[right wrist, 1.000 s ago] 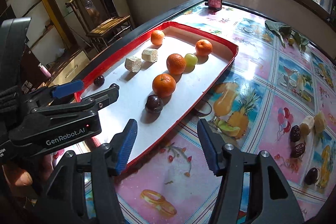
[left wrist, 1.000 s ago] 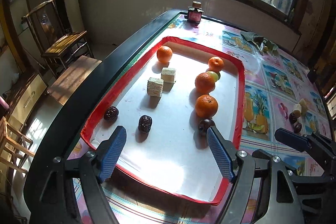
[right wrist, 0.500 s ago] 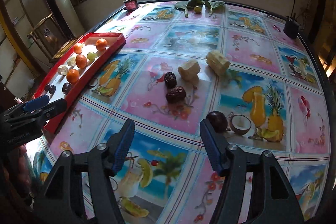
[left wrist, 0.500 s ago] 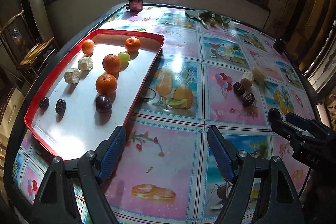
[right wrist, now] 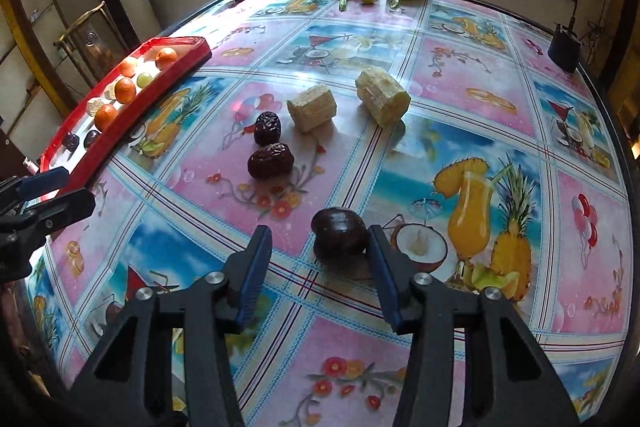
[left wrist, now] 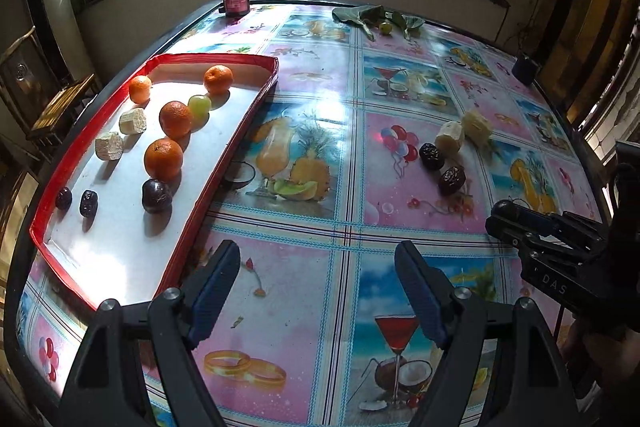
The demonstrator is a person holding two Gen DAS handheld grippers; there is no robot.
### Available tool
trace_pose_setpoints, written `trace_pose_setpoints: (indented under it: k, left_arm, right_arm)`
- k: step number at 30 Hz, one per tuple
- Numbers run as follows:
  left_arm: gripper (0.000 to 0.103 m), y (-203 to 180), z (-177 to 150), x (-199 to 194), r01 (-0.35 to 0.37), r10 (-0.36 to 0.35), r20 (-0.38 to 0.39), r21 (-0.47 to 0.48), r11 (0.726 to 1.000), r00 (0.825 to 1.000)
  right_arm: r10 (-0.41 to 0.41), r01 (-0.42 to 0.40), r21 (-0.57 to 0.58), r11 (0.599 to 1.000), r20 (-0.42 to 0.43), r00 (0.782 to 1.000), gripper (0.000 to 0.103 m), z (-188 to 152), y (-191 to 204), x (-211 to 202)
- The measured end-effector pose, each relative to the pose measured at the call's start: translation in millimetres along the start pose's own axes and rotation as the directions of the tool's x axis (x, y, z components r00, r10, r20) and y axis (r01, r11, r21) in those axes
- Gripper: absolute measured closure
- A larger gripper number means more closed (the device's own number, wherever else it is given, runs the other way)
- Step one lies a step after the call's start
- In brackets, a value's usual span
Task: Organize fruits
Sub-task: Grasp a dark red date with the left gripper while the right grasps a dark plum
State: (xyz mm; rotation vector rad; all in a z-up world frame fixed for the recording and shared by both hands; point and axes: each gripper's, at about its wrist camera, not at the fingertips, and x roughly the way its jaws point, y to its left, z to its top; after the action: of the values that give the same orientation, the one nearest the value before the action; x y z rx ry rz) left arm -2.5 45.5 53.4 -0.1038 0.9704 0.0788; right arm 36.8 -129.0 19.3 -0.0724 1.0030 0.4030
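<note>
The right hand-held gripper (right wrist: 318, 263) is closing on a dark, round passion fruit (right wrist: 339, 233) on the table (right wrist: 480, 75); its right pad is at the skin, its left pad is apart, so nothing is gripped. The smooth, glossy ball could roll or squirt out across the slick printed oilcloth if pinched off-centre. The left hand-held gripper (left wrist: 318, 291) hangs released over bare cloth. Wrinkled dates (right wrist: 270, 159) lie at eleven o'clock from the fruit, the red-rimmed tray (right wrist: 120, 123) at ten.

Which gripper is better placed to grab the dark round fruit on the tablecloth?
Right. The right gripper is closing with the dark round fruit between its fingers; the left gripper stands open over bare tablecloth.
</note>
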Motion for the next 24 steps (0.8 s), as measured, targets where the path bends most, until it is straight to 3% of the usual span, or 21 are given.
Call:
trace_pose_setpoints:
  k: [2, 10, 18, 19, 21, 24]
  left_arm:
    - [0.023, -9, 4, 5, 0.006, -0.006, 0.000, 0.019, 1.000, 1.000]
    - [0.023, -68, 22, 30, 0.097, -0.098, 0.004, 0.121, 0.988, 0.995]
    - [0.025, -88, 37, 63, 0.148, -0.146, -0.037, 0.074, 0.986, 0.989]
    - [0.027, -90, 37, 66, 0.149, -0.146, -0.040, 0.075, 0.986, 0.988]
    - [0.047, -90, 37, 72, 0.166, -0.162, -0.059, 0.077, 0.983, 0.985]
    - [0.062, -89, 36, 72, 0.169, -0.166, -0.044, 0.087, 0.982, 0.985]
  right_arm:
    - [-0.002, 0.002, 0.002, 1.000, -0.002, 1.000, 0.075, -1, -3, 0]
    - [0.007, -0.006, 0.065, 0.998, -0.014, 1.000, 0.075, -9, -21, -9]
    - [0.010, -0.010, 0.063, 0.998, -0.006, 1.000, 0.075, -13, -30, -14]
    - [0.012, -0.012, 0.063, 0.998, -0.004, 1.000, 0.075, -13, -31, -14]
    - [0.023, -0.023, 0.072, 0.997, 0.000, 1.000, 0.075, -13, -32, -14]
    - [0.032, -0.032, 0.076, 0.997, 0.007, 0.999, 0.075, -13, -34, -14]
